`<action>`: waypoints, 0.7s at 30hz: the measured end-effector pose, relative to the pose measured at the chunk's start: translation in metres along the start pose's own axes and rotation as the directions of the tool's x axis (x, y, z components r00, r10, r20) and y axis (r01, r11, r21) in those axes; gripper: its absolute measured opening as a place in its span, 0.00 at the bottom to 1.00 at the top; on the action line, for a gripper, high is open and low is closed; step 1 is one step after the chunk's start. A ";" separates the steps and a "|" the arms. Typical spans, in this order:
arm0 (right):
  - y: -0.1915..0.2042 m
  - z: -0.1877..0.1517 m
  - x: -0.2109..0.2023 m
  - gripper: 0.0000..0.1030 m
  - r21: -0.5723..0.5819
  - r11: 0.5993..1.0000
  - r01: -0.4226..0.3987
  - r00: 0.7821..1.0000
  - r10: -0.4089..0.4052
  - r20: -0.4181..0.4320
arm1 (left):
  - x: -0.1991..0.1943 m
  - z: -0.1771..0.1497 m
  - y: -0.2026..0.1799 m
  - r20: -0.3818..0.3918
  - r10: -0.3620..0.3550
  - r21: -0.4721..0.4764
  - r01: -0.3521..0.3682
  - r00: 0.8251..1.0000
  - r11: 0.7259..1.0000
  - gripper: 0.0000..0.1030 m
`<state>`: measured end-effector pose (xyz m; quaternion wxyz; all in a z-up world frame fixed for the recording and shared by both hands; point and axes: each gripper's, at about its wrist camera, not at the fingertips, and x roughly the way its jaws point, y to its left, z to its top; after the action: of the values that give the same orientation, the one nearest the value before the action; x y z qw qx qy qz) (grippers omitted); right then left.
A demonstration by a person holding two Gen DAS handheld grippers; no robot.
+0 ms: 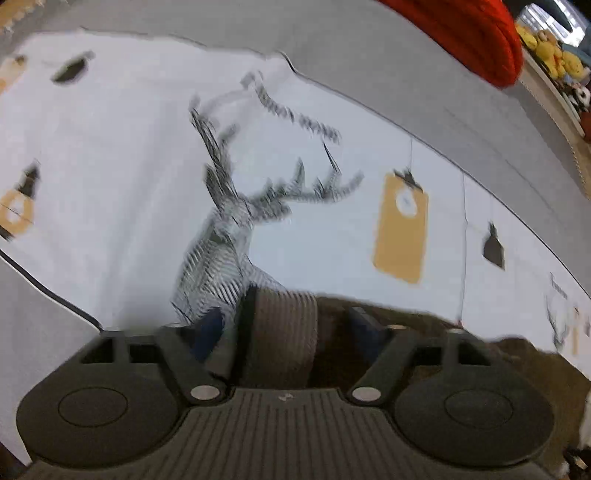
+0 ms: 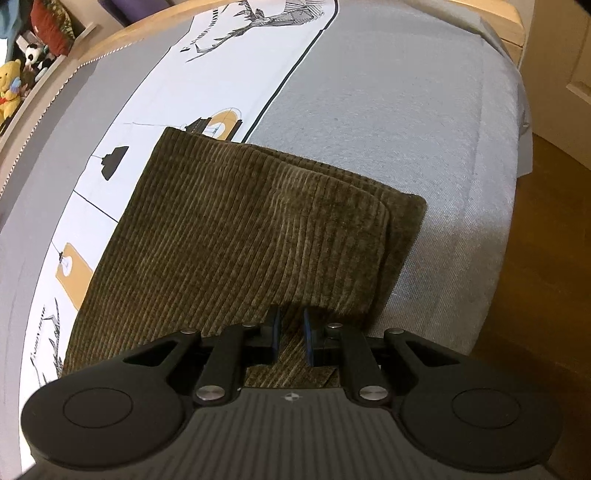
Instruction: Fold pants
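Around me: grey bed cover (image 2: 406, 122), white deer-print sheet (image 2: 236, 48), red cushion (image 1: 472, 33), plush toys (image 2: 11, 85) on shelf. Pants (image 2: 236, 229) folded, lying across sheet and cover. My right gripper (image 2: 291, 332) angled down, nearly closed, pinching near pants edge. My left gripper (image 1: 284, 325) tilted down, half open around corduroy fold; contact unclear, view blurred.

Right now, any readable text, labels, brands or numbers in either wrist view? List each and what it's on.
No text can be read.
Bedcover: lettering arcs over the deer drawing, too blurred in the left view, too small in the right.
Tan tag print: only a white circle, no words.
Pants: no label visible.
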<state>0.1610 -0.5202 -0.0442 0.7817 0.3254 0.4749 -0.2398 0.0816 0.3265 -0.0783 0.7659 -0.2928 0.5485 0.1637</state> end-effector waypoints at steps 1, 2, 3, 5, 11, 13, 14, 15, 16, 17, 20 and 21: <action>0.001 0.000 0.000 0.13 -0.004 1.000 0.003 1.000 -0.003 0.002 | -0.005 -0.001 -0.001 -0.002 -0.024 0.013 0.024 1.000 1.000 0.42; 0.001 -0.001 0.000 0.13 -0.005 1.000 0.005 1.000 -0.005 0.004 | -0.015 -0.002 -0.003 0.022 -0.040 0.043 0.039 0.999 0.998 0.38; 0.001 -0.001 0.000 0.13 -0.006 1.000 0.005 1.000 -0.005 0.004 | -0.025 -0.004 -0.006 0.054 -0.049 0.077 0.044 0.997 0.996 0.36; 0.002 -0.001 0.000 0.13 -0.006 1.000 0.005 1.000 -0.005 0.005 | -0.042 -0.011 -0.006 0.090 -0.058 0.109 0.048 0.994 0.993 0.34; 0.000 -0.001 0.001 0.13 -0.005 1.000 -0.003 1.000 0.003 0.002 | -0.033 -0.028 -0.003 0.039 0.140 0.174 -0.145 0.989 0.974 0.49; 0.000 -0.001 0.001 0.13 -0.007 1.000 0.000 1.000 0.000 0.006 | -0.052 -0.028 -0.013 0.152 0.157 0.198 -0.186 0.976 0.962 0.47; 0.000 -0.002 0.000 0.13 -0.010 1.000 0.003 1.000 -0.003 0.008 | -0.065 -0.031 -0.019 0.215 0.146 0.221 -0.194 0.966 0.956 0.47; 0.001 -0.003 0.000 0.13 -0.016 1.000 0.005 1.000 -0.005 0.009 | -0.073 -0.034 -0.024 0.254 0.108 0.250 -0.173 0.961 0.953 0.47; 0.002 -0.003 0.000 0.13 -0.022 1.000 0.007 1.000 -0.006 0.010 | -0.080 -0.037 -0.029 0.262 0.040 0.284 -0.116 0.964 0.952 0.47; 0.002 -0.003 -0.001 0.13 -0.027 1.000 0.007 1.000 -0.007 0.011 | -0.081 -0.040 -0.032 0.239 -0.024 0.314 -0.054 0.971 0.948 0.44; 0.002 -0.003 -0.001 0.13 -0.024 1.000 0.001 1.000 -0.001 0.010 | -0.055 -0.047 -0.044 0.126 -0.032 0.420 -0.024 0.991 0.907 0.18; 0.001 -0.003 -0.001 0.13 -0.022 1.000 0.000 1.000 0.000 0.010 | -0.037 -0.049 -0.045 0.102 0.044 0.448 -0.085 0.994 0.890 0.16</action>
<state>0.1594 -0.5170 -0.0438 0.7877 0.3157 0.4734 -0.2361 0.0578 0.2638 -0.0424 0.8308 -0.0811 0.5461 0.0701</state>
